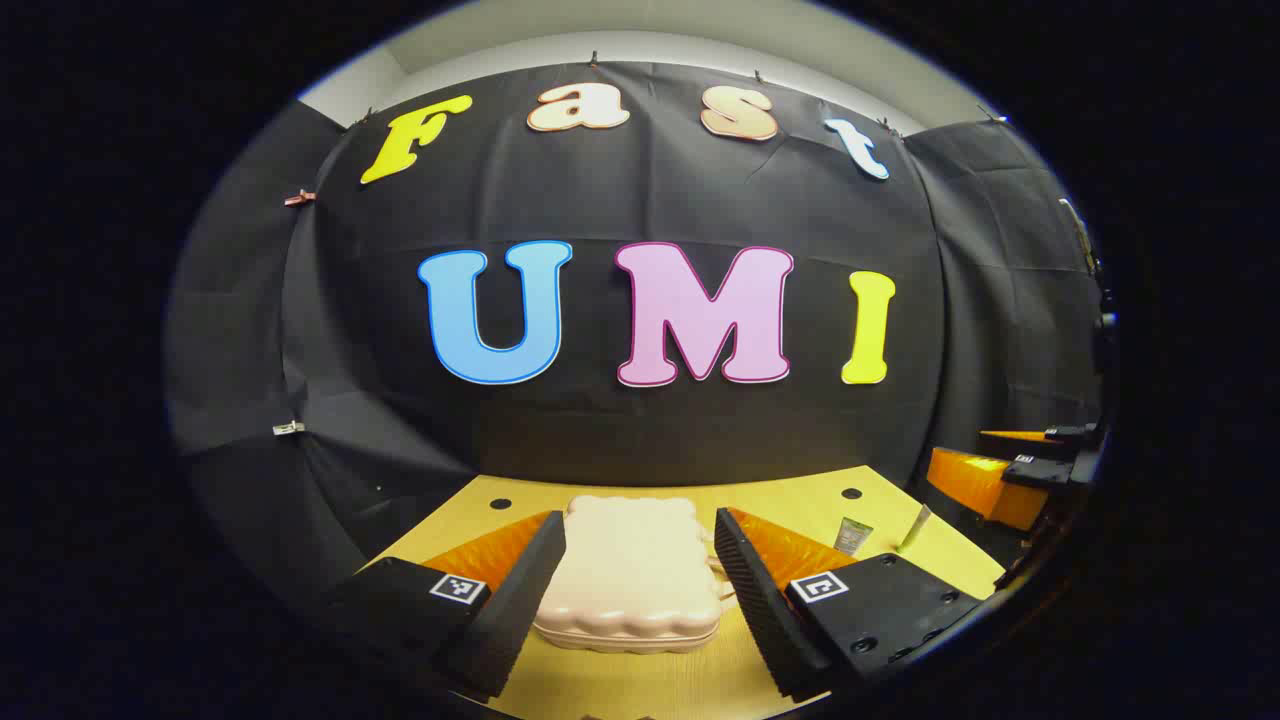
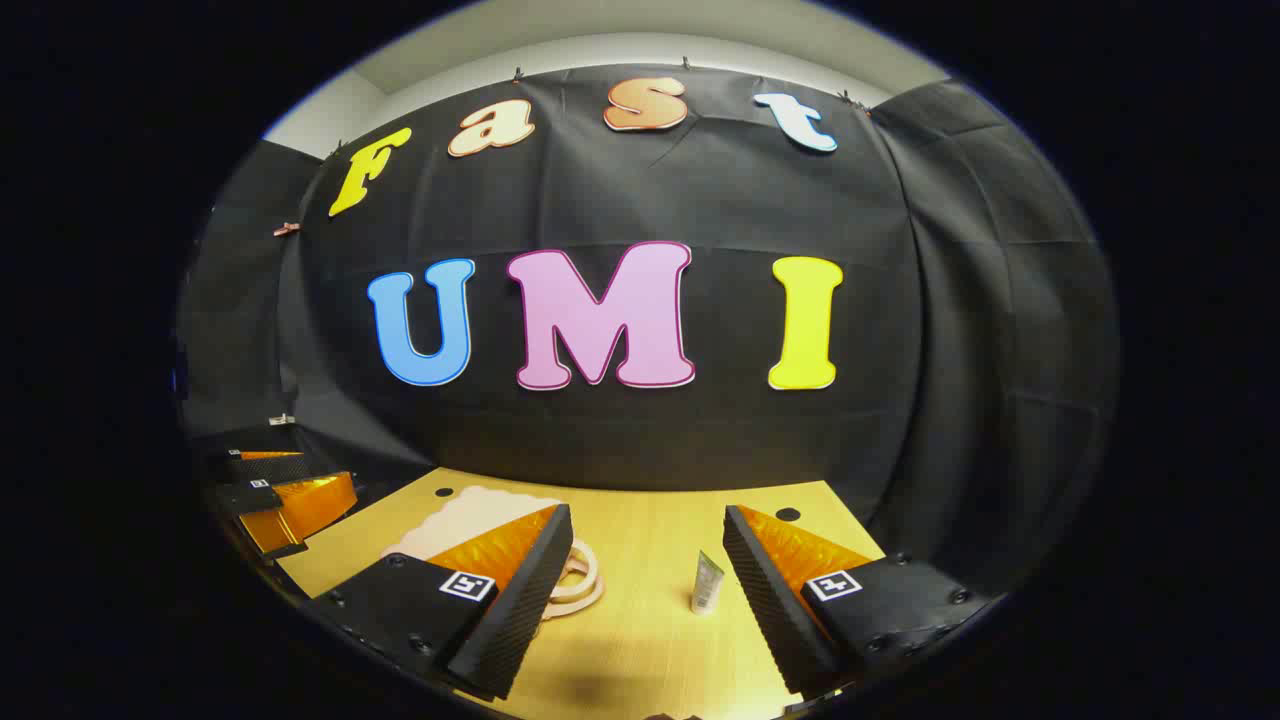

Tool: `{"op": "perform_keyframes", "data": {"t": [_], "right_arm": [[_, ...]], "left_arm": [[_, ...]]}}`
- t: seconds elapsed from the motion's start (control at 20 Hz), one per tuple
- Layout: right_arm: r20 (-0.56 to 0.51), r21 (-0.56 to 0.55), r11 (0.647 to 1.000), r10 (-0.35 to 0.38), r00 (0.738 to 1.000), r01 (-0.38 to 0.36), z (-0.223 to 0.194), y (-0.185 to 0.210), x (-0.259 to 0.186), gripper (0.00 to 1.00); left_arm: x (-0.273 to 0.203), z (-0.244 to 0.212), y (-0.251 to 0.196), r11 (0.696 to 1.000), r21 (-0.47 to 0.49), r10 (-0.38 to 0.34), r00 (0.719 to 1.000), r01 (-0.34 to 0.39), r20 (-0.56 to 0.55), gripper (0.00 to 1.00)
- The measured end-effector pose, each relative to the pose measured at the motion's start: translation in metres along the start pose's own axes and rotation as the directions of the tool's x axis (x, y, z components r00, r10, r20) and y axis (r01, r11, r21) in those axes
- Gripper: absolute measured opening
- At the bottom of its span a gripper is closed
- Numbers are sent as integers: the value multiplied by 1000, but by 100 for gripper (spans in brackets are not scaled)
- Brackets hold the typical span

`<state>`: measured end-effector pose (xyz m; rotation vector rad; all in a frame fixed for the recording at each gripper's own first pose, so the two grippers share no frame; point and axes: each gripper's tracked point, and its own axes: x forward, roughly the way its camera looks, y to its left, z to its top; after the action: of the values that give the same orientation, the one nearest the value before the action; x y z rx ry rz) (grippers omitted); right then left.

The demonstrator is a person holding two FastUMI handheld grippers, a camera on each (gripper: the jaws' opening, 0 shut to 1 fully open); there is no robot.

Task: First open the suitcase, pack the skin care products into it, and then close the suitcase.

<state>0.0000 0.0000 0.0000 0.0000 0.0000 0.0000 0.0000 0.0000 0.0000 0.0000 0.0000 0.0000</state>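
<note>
A pale pink suitcase (image 1: 630, 575) with a scalloped edge lies flat and closed on the yellow wooden table (image 1: 800, 500). My left gripper (image 1: 638, 515) hangs open just in front of it, one finger to each side, not touching it. Right of the suitcase stand a small skin care tube (image 1: 852, 537) and a thin pale product (image 1: 912, 530). In the right gripper view the suitcase (image 2: 470, 515) lies to the left, its handles (image 2: 580, 580) facing the tube (image 2: 707, 582). My right gripper (image 2: 648, 512) is open with nothing between its fingers. The tube stands close to its right-hand finger.
The right gripper (image 1: 1010, 470) shows at the far right of the left gripper view, and the left gripper (image 2: 280, 490) at the far left of the right gripper view. Black cloth walls close the table's back and sides. Round holes (image 2: 787, 514) mark the table's far corners.
</note>
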Motion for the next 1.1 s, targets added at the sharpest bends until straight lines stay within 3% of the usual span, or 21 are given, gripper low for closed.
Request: {"op": "perform_keyframes", "data": {"t": [0.5, 0.85, 1.1], "right_arm": [[35, -34, 988, -149, 988, 150, 7, -15, -34, 96], [31, -16, 983, -182, 983, 183, 2, -9, -40, 96], [30, -22, 982, -188, 982, 189, 6, -17, -40, 96]], "left_arm": [[8, -13, 17, 995, -50, -84, 996, 84, -7, 95], [3, -13, 27, 994, -42, -105, 994, 105, 2, 95], [16, -20, -11, 978, -90, -193, 981, 190, -21, 96]]}}
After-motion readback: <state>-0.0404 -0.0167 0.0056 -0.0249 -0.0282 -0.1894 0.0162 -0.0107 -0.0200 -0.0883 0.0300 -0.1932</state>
